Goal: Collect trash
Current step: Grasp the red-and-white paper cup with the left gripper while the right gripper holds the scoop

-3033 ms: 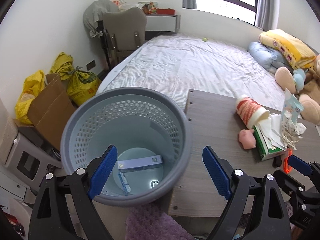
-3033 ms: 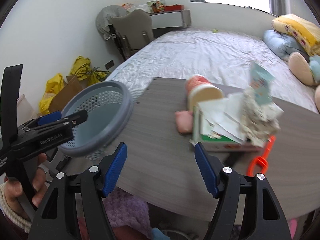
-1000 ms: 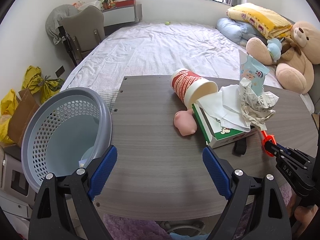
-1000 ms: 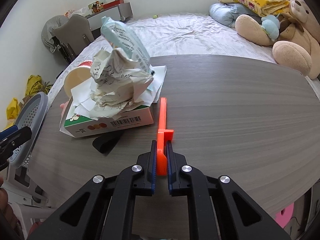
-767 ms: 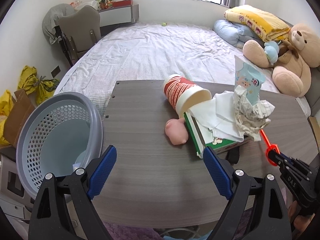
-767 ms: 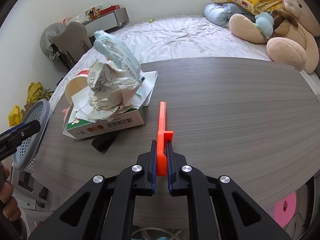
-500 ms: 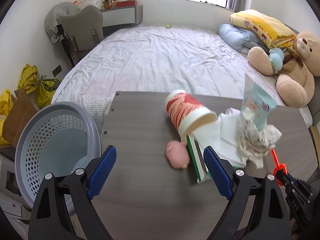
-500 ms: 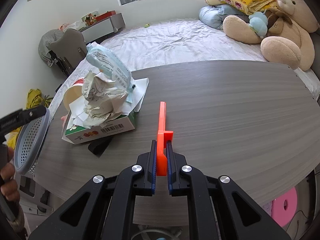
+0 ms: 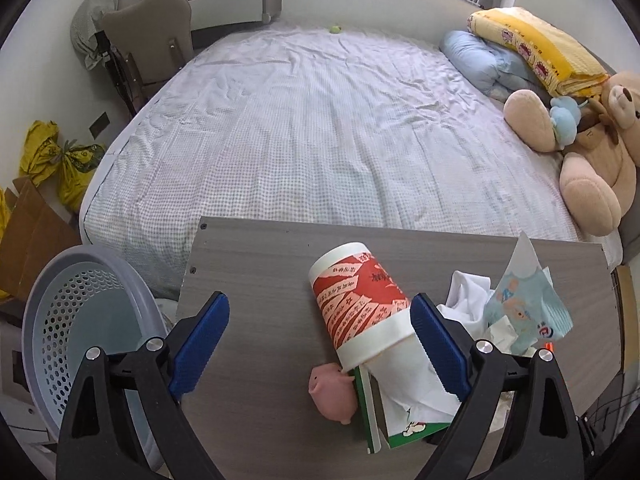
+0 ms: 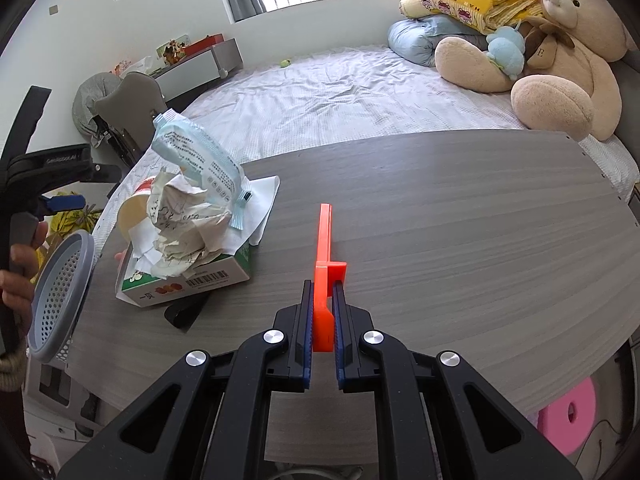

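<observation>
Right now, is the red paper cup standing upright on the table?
No, the red paper cup lies on its side on the table.

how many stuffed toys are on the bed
2: a big tan teddy bear at the bed's right edge beside the pillows, and a small blue plush resting against it. Others may be hidden behind them.

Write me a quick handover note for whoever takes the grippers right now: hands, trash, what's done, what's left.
Left gripper: jaws opening, empty, poised over the red paper cup lying on the table.
Right gripper: shut on the orange tool.
Trash still piled on the table: cup, green carton, crumpled paper, blue wrapper, pink pig toy.
Grey basket stands off the table's left end; contents not visible.
Left: bin the pile.
</observation>
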A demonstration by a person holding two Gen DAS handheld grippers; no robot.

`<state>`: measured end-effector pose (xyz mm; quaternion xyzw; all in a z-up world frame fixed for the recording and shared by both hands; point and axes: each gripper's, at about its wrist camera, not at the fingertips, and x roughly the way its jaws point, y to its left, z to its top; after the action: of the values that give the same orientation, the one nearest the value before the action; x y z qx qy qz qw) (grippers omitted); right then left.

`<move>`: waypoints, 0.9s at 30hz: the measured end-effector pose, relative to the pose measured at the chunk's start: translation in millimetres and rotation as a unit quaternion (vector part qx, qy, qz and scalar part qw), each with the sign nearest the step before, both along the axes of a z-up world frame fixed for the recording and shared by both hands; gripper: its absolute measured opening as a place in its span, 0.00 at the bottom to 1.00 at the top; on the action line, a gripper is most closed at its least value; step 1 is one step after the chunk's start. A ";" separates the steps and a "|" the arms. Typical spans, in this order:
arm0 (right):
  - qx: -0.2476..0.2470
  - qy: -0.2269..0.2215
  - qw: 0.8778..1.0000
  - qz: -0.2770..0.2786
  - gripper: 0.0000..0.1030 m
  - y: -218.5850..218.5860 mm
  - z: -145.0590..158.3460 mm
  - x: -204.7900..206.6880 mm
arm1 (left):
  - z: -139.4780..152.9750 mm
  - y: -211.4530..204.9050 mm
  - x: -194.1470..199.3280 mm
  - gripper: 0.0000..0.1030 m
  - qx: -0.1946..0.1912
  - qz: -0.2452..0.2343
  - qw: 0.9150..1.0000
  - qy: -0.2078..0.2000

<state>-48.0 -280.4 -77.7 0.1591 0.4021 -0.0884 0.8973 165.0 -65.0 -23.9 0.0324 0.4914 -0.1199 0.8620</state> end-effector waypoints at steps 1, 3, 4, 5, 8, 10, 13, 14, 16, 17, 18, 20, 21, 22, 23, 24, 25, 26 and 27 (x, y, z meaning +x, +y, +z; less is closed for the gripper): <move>0.001 -0.001 1.000 0.000 0.08 -1.6 -0.1 -0.1 | 0.9 -3.4 4.0 0.87 0.001 0.000 1.000 0.001; 0.005 -0.003 1.000 -0.001 0.08 -4.6 -0.6 0.2 | -0.8 -8.9 10.4 0.88 0.005 -0.002 1.000 0.009; 0.008 -0.003 1.000 -0.001 0.08 -6.5 -0.9 0.3 | -3.6 -12.2 14.4 0.88 0.007 -0.002 1.000 0.017; 0.009 -0.004 1.000 -0.001 0.08 -8.1 -0.7 -0.1 | -7.0 -15.0 18.3 0.88 0.006 -0.002 1.000 0.025; 0.014 -0.007 1.000 -0.001 0.08 -12.4 -0.1 -0.3 | -17.7 -23.3 27.3 0.88 0.011 -0.006 0.999 0.049; 0.016 -0.009 1.000 -0.002 0.08 -15.5 0.3 -1.2 | -25.1 -28.5 31.8 0.88 0.014 -0.010 0.998 0.067; 0.018 -0.011 1.000 -0.004 0.08 -18.2 -0.4 -3.4 | -32.5 -32.8 33.7 0.88 0.016 -0.012 0.996 0.082; 0.019 -0.011 1.000 -0.004 0.08 -19.1 -0.9 -3.5 | -34.7 -35.0 34.2 0.88 0.019 -0.012 0.996 0.085; 0.022 -0.012 1.000 -0.005 0.08 -21.1 -1.3 -4.4 | -38.8 -37.4 35.9 0.88 0.022 -0.011 0.996 0.090; 0.023 -0.012 1.000 -0.006 0.08 -21.9 -1.4 -4.6 | -40.7 -38.0 37.0 0.88 0.023 -0.011 0.995 0.094; 0.023 -0.013 1.000 -0.006 0.08 -22.5 -1.3 -5.2 | -42.6 -39.0 37.2 0.88 0.023 -0.011 0.995 0.097; 0.025 -0.013 1.000 -0.007 0.08 -23.4 -0.9 -6.0 | -47.9 -40.2 37.8 0.88 0.027 -0.010 0.994 0.104; 0.025 -0.014 1.000 -0.008 0.08 -24.0 -0.3 -6.4 | -50.9 -40.8 37.4 0.88 0.028 -0.009 0.994 0.106; 0.024 -0.015 1.000 -0.008 0.08 -23.9 -0.1 -6.8 | -52.7 -40.8 37.2 0.88 0.028 -0.009 0.994 0.108; 0.024 -0.015 1.000 -0.008 0.08 -23.8 0.1 -7.1 | -54.0 -40.7 37.3 0.88 0.027 -0.009 0.994 0.109; 0.024 -0.016 1.000 -0.009 0.08 -23.8 0.5 -7.1 | -55.0 -40.1 37.1 0.88 0.025 -0.009 0.994 0.109; 0.025 -0.016 1.000 -0.009 0.08 -23.6 0.5 -7.1 | -55.4 -40.0 36.7 0.87 0.023 -0.010 0.994 0.108; 0.026 -0.016 1.000 -0.008 0.08 -23.7 0.5 -6.8 | -55.3 -39.7 36.2 0.86 0.020 -0.012 0.994 0.106; 0.025 -0.016 1.000 -0.008 0.08 -23.4 0.8 -6.5 | -55.2 -39.2 36.0 0.81 0.019 -0.013 0.994 0.105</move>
<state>-54.5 -303.8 -76.9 0.1866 0.3884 -0.0829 0.8986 201.1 -104.2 -79.2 0.0422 0.5807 -0.1245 0.8034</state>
